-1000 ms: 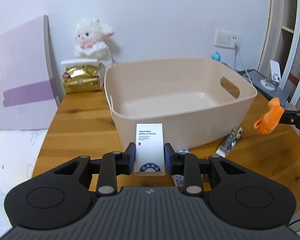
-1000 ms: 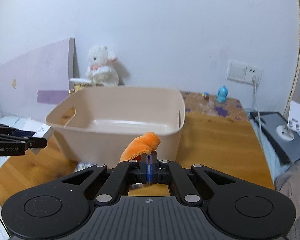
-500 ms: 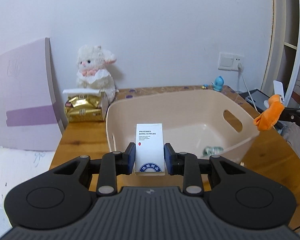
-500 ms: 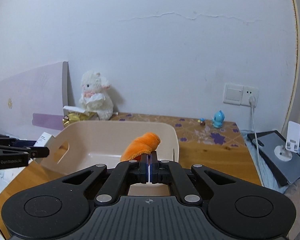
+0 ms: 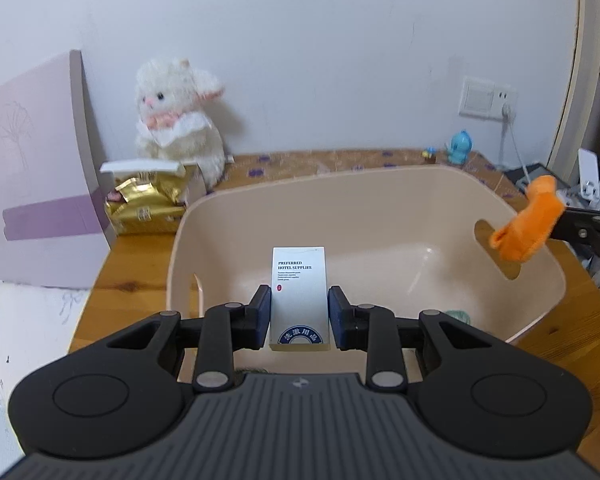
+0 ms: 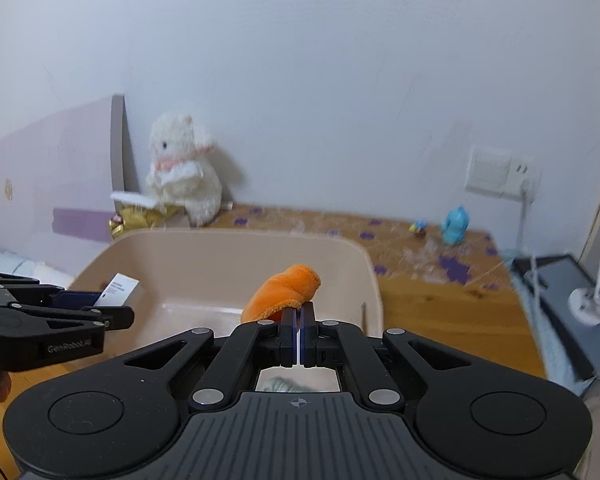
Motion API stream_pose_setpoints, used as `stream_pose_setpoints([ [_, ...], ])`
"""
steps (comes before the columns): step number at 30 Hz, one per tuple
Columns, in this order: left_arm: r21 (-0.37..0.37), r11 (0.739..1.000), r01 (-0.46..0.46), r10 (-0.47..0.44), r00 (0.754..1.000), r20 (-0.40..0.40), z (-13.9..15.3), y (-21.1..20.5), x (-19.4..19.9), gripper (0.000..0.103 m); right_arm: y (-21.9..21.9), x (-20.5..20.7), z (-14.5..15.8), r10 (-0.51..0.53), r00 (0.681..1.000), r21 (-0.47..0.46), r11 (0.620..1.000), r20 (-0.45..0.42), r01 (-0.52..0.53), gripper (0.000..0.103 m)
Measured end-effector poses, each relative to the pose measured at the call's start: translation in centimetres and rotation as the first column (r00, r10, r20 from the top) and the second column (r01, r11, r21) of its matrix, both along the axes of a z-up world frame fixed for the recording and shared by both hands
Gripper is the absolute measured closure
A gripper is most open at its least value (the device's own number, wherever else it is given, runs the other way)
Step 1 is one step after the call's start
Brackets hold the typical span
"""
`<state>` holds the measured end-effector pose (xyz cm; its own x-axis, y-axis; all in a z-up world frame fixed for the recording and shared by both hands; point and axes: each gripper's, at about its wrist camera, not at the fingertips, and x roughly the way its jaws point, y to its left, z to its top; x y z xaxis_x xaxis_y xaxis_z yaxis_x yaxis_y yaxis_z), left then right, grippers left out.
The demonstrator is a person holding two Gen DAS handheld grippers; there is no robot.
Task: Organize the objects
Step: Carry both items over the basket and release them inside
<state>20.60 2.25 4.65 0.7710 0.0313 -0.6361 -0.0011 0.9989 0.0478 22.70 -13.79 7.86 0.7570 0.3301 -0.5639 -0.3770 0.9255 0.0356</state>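
Left gripper (image 5: 299,312): jaws part-way closed, clamped on the two long sides of a white box (image 5: 299,298). The box stands upright between the pads, printed "PREFERRED HOTEL SUPPLIES", with a blue emblem at its base. It hangs above the near-left interior of the beige tub (image 5: 380,200), at 6 o'clock in the left wrist view.

Right gripper (image 6: 298,316): jaws nearly together, pinching the lower edge of an orange plush piece (image 6: 285,292). The piece is soft, folded and rounded at its top. It is held over the tub's right side, at 3 o'clock in the left wrist view, beside the handle cut-out.

The tub sits on a wooden table (image 5: 140,264). A small greenish item (image 5: 458,314) lies on the tub floor; its identity cannot be determined.

At 11 o'clock, behind the tub: a white plush lamb (image 5: 178,120) against the wall, and a gold packet (image 5: 144,210) in front of it.
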Motion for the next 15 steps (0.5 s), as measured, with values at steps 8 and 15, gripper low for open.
stream_pose_setpoints([
  [8, 0.010, 0.999, -0.031, 0.032, 0.993, -0.111, -2.4, -0.7, 2.3, 0.070, 1.3, 2.7, -4.5, 0.009, 0.990, -0.094, 0.995, -0.141, -0.022, 0.098],
  [15, -0.002, 0.999, -0.051, 0.051, 0.995, -0.087, -2.0, -0.3, 1.8, 0.026, 1.2, 1.6, -4.0, 0.003, 0.995, -0.117, 0.993, -0.101, -0.015, 0.032],
])
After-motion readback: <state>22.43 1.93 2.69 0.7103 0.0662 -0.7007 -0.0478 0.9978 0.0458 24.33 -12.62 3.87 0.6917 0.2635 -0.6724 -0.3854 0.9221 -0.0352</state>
